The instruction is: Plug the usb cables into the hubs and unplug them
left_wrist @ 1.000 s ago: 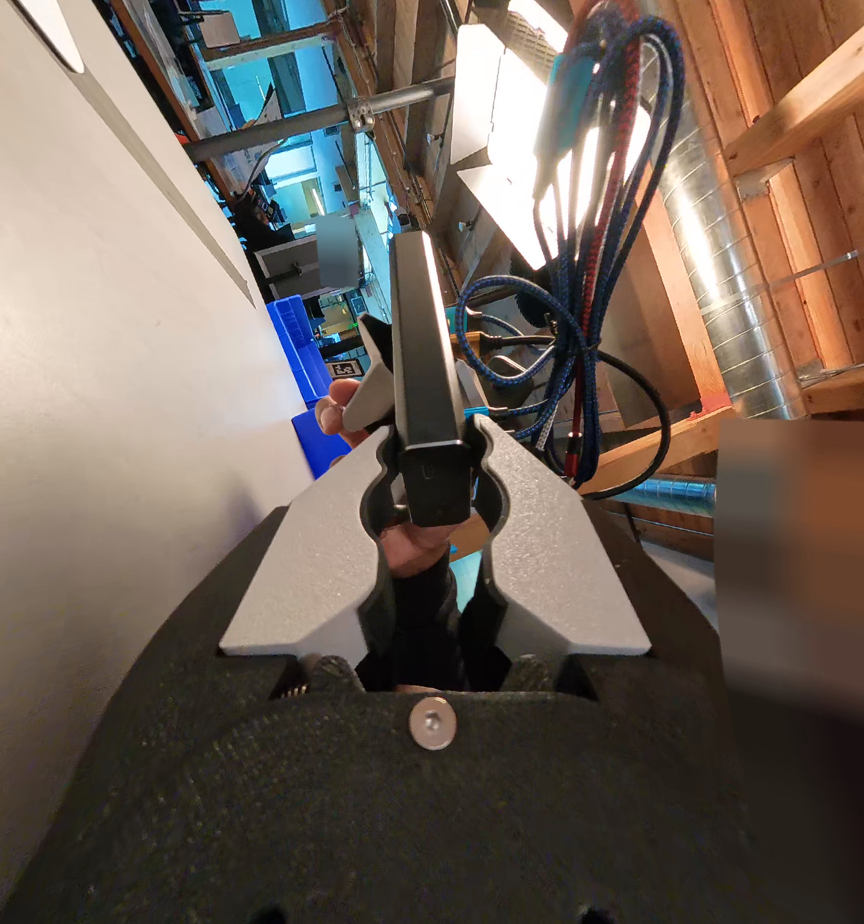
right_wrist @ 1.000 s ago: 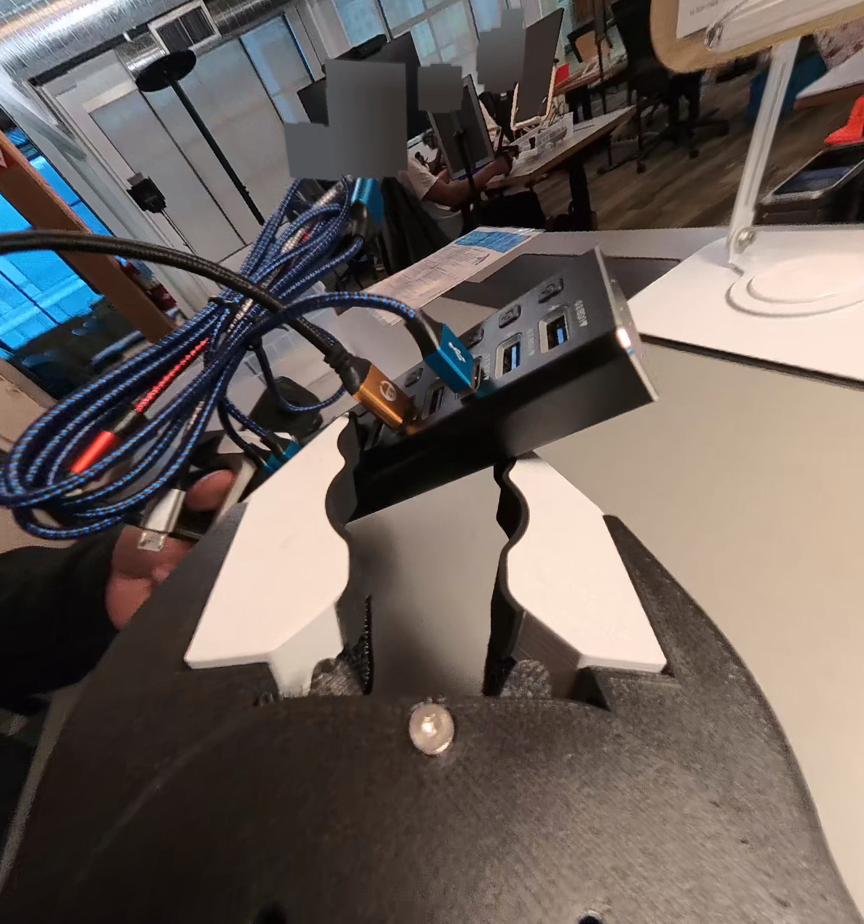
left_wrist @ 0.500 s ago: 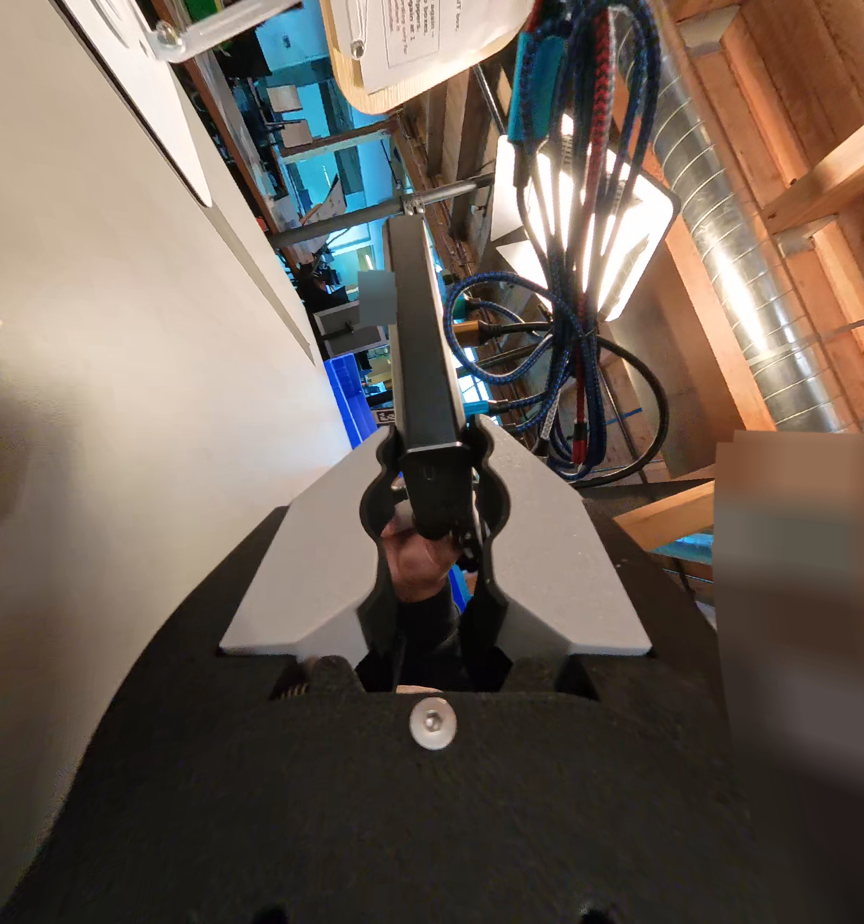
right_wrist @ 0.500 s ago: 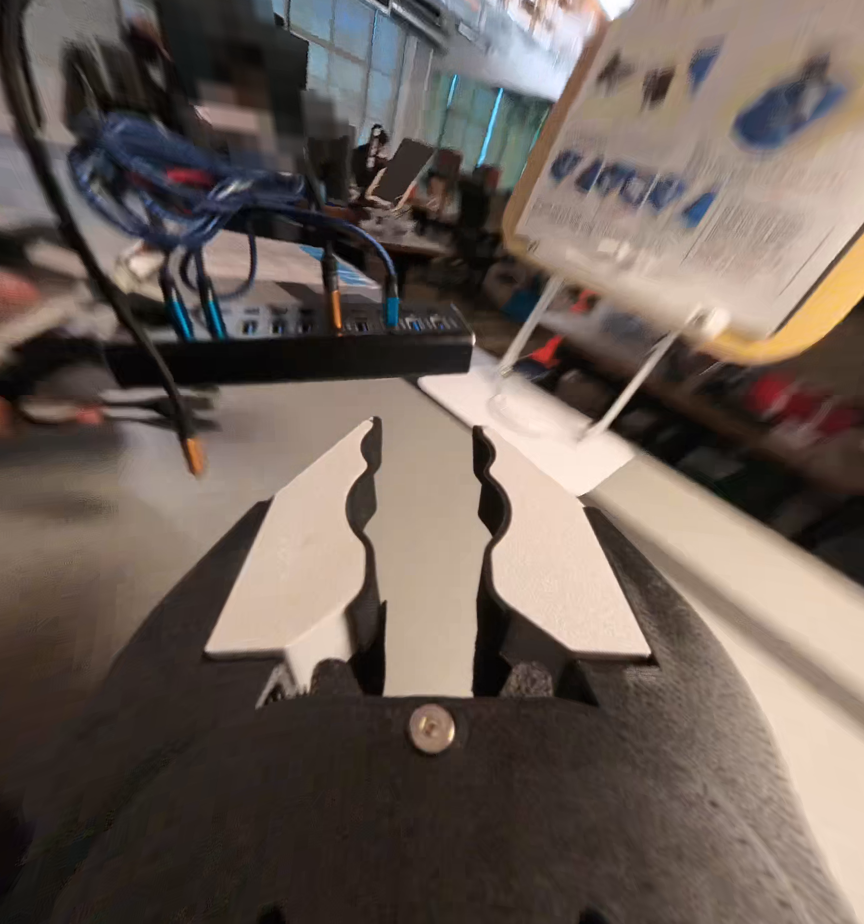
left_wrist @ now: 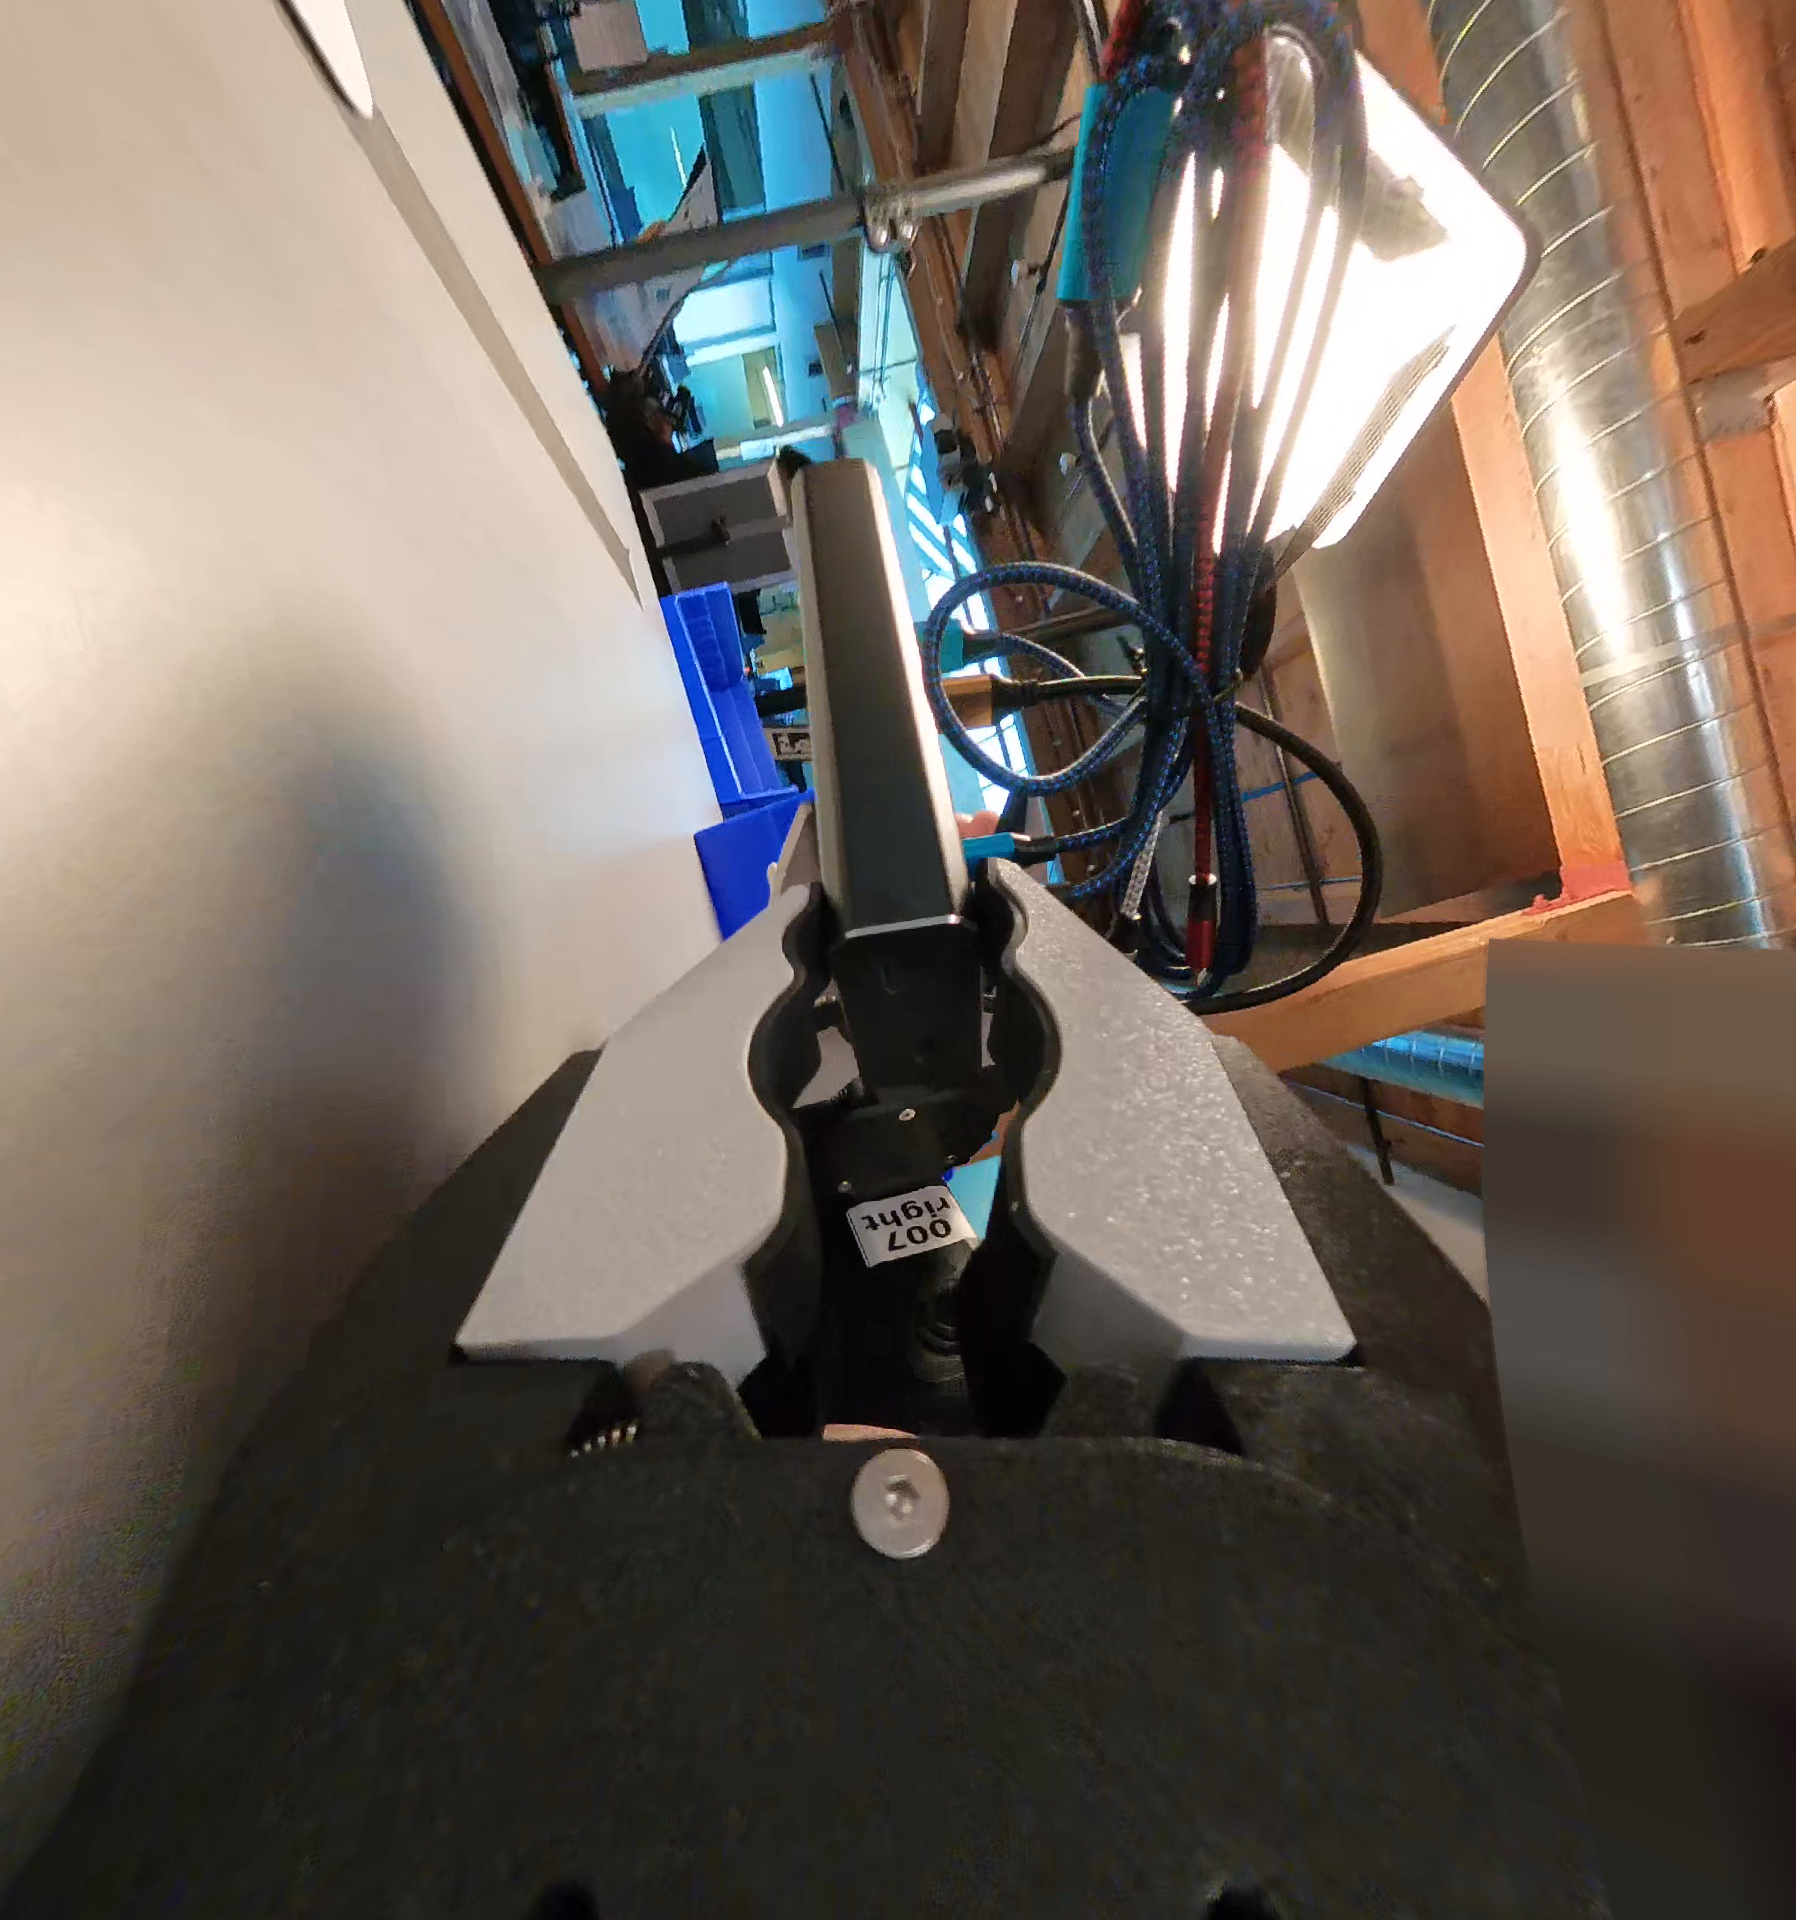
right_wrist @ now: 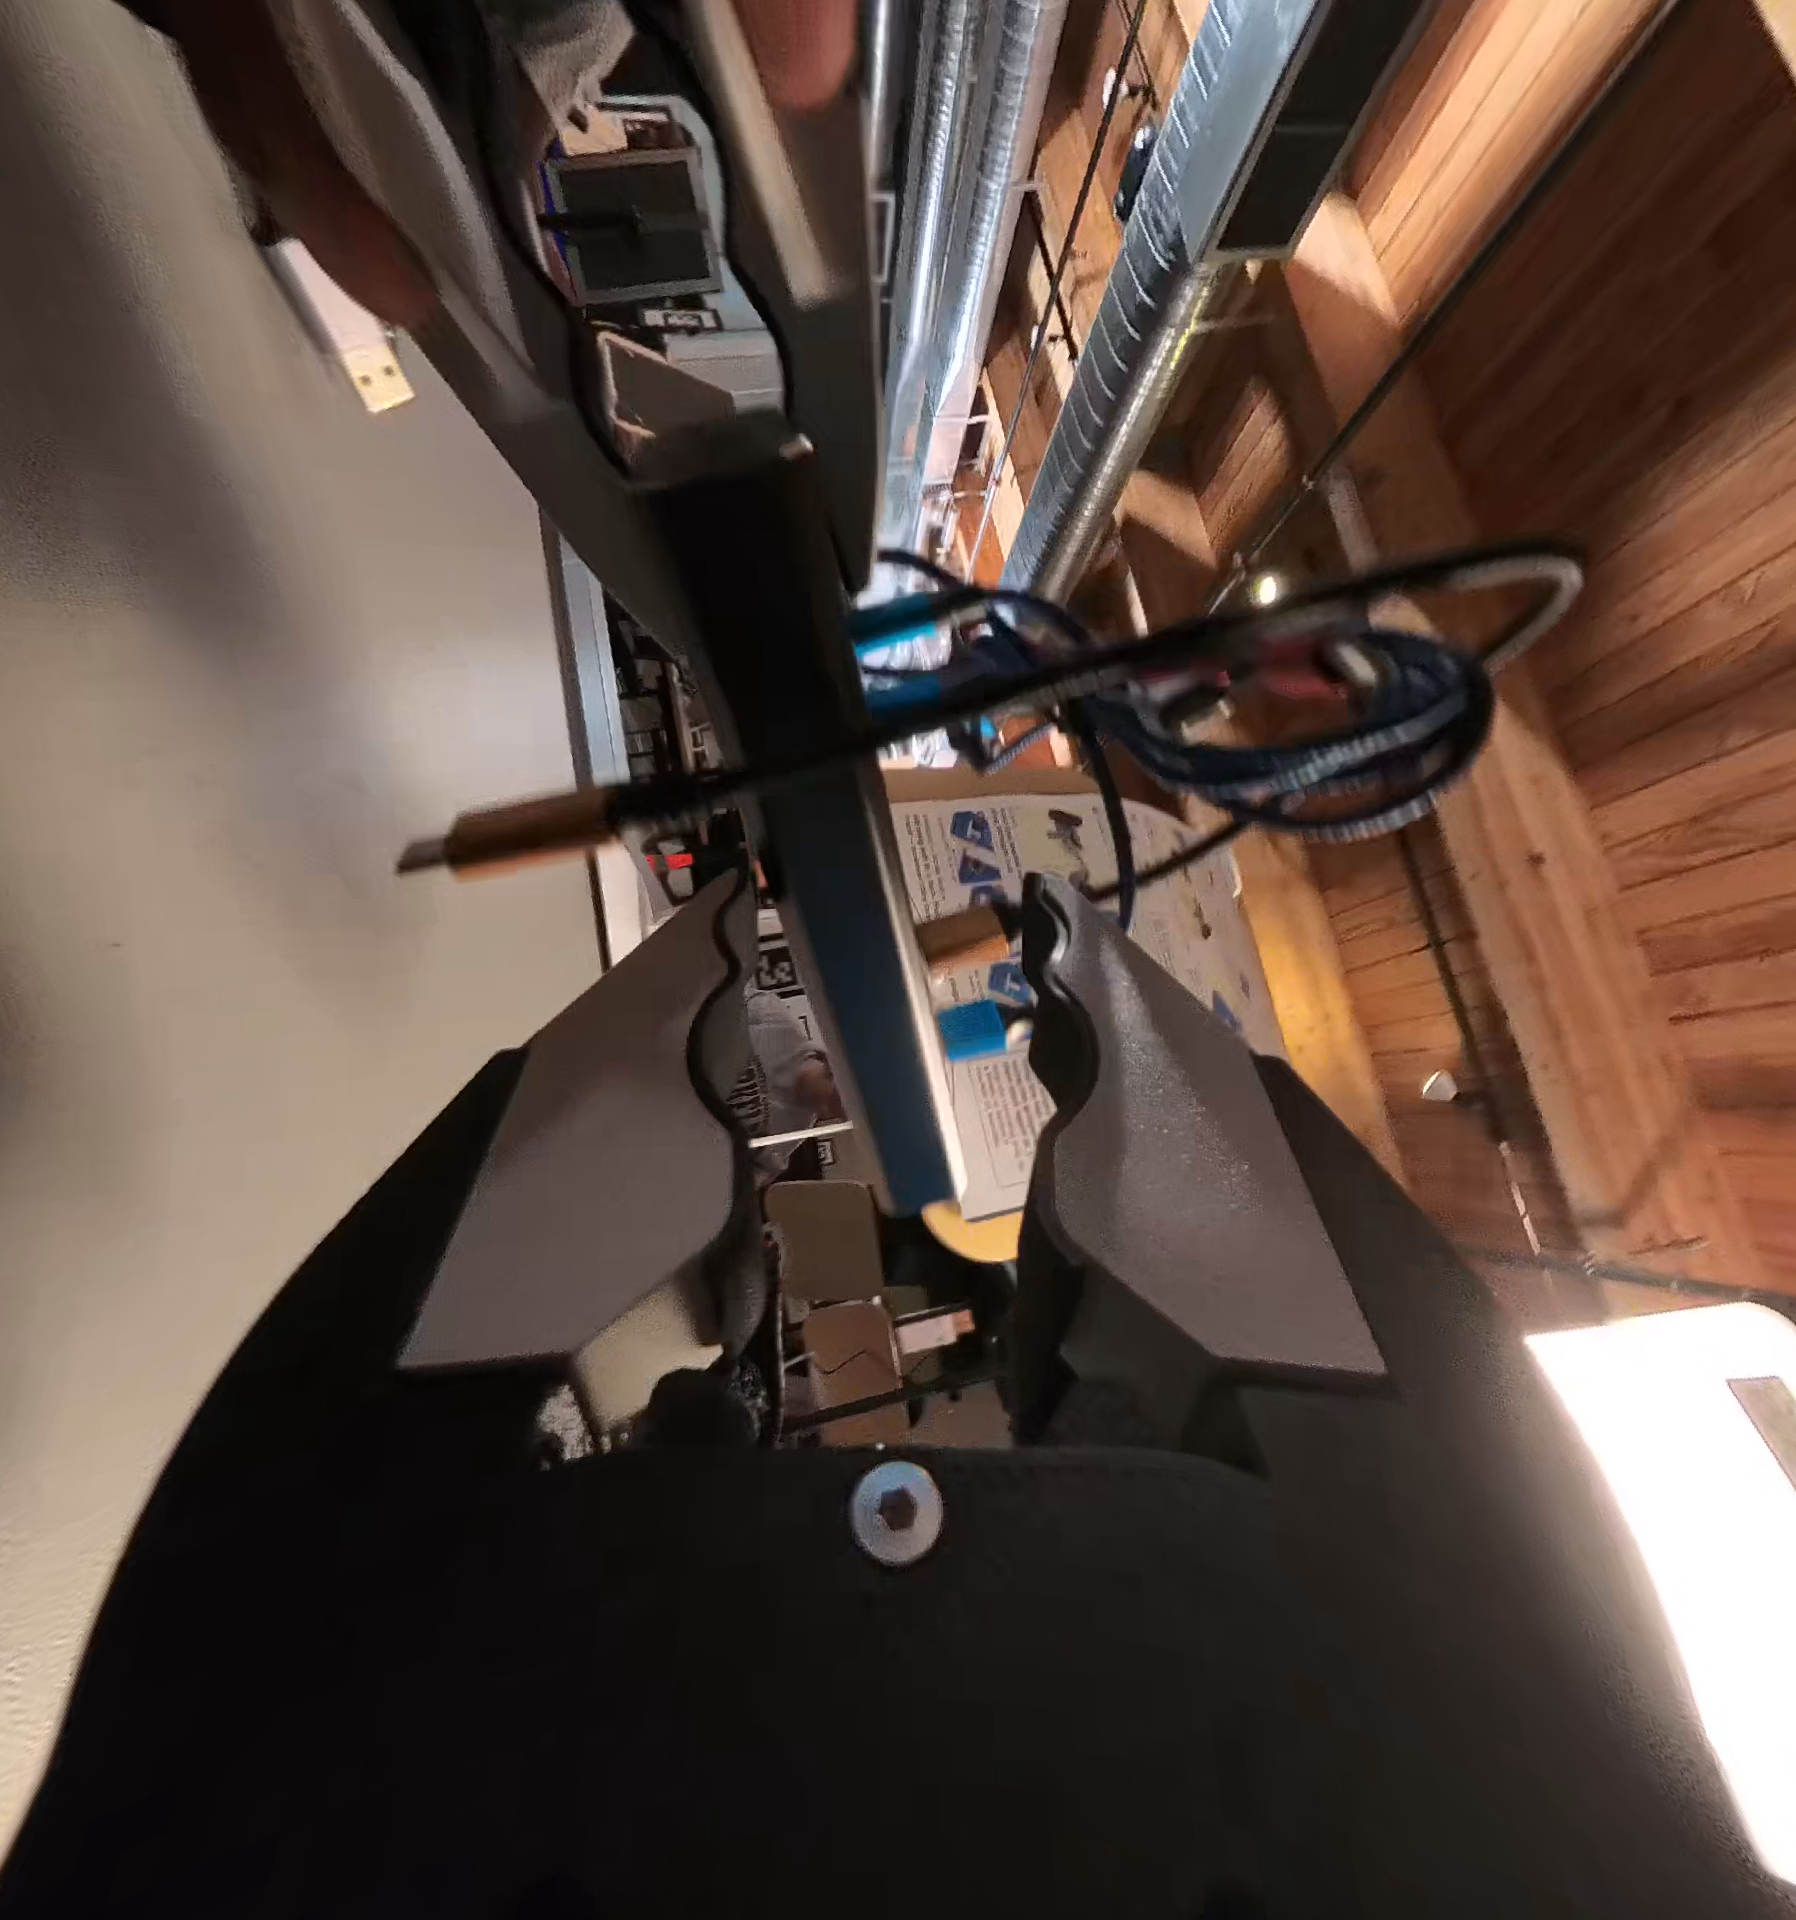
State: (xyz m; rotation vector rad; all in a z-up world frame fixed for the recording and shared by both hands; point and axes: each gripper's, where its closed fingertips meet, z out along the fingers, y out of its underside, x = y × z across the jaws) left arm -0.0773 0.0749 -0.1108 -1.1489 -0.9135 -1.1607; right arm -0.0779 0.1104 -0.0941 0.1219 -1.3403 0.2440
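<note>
Clamping the near end of the black USB hub (left_wrist: pixel 878 790), the left gripper (left_wrist: pixel 904 914) has its two grey fingers (left_wrist: pixel 655 1164) pressed against the hub's sides, so the long bar runs straight away from the camera. Just below that end, between the fingers, sits a black part bearing a small white label (left_wrist: pixel 909 1229). A pale grey tabletop (left_wrist: pixel 250 727) fills the left of this rolled view. Beside the hub's right face, blue braided USB cables (left_wrist: pixel 1133 727) loop together with a red cable (left_wrist: pixel 1203 790) and a black cable (left_wrist: pixel 1341 821); one blue plug (left_wrist: pixel 993 847) sits at the hub just beyond the fingertip. Farther off are blue bins (left_wrist: pixel 728 727) and a bright light panel (left_wrist: pixel 1320 312).

In the right wrist view, the right gripper (right_wrist: pixel 878 904) stands with its jaws apart, the far end of the hub (right_wrist: pixel 873 987) lying between the fingers (right_wrist: pixel 1164 1143) without clear contact; the frame is blurred. A blue plug (right_wrist: pixel 972 1031) sits in the hub beside the right finger. A loose orange-brown plug (right_wrist: pixel 530 842) on a black cord hangs left of the hub, over the tabletop (right_wrist: pixel 198 727). Beyond, the cable bundle (right_wrist: pixel 1341 727) trails right before wooden ceiling planks (right_wrist: pixel 1600 520).
</note>
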